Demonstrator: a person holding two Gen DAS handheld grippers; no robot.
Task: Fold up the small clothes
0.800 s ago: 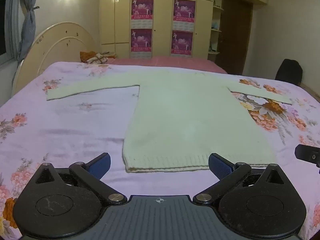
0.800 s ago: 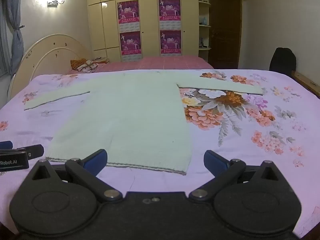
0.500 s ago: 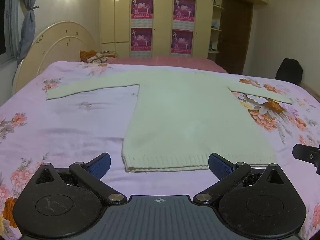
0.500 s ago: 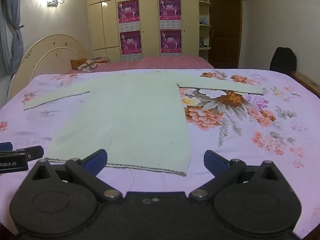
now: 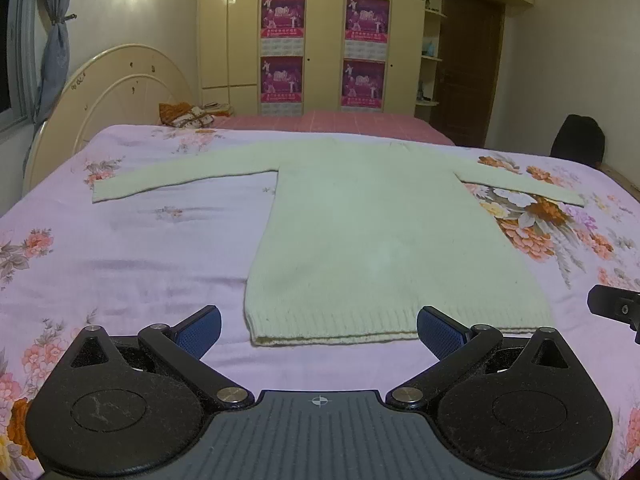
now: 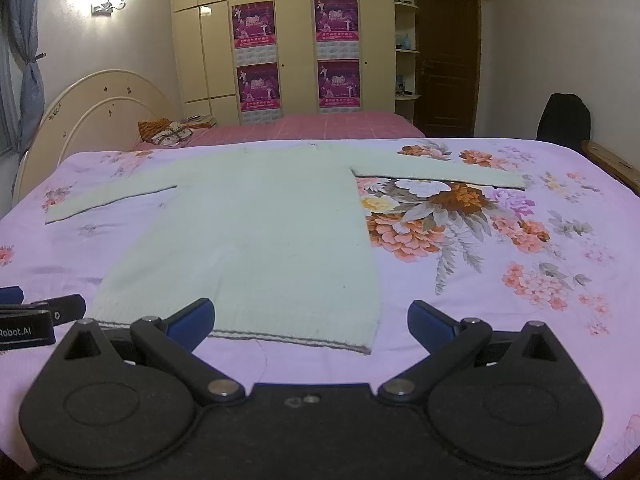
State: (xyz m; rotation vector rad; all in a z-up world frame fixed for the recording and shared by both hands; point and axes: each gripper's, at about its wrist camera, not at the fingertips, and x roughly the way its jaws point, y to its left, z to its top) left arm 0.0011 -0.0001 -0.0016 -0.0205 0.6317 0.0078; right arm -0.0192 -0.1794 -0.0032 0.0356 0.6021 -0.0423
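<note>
A pale green knitted sweater lies flat on the bed, hem toward me, both sleeves spread out to the sides. It also shows in the right wrist view. My left gripper is open and empty, just short of the hem's left part. My right gripper is open and empty, its jaws on either side of the hem's right corner. The right gripper's tip shows at the right edge of the left wrist view; the left gripper shows at the left edge of the right wrist view.
The bed has a pink floral sheet and a cream headboard at the left. A second bed with a pink cover and a wardrobe stand behind. A dark chair is at the right.
Both grippers have edged very slightly; the sweater lies as before. Both stay open.
</note>
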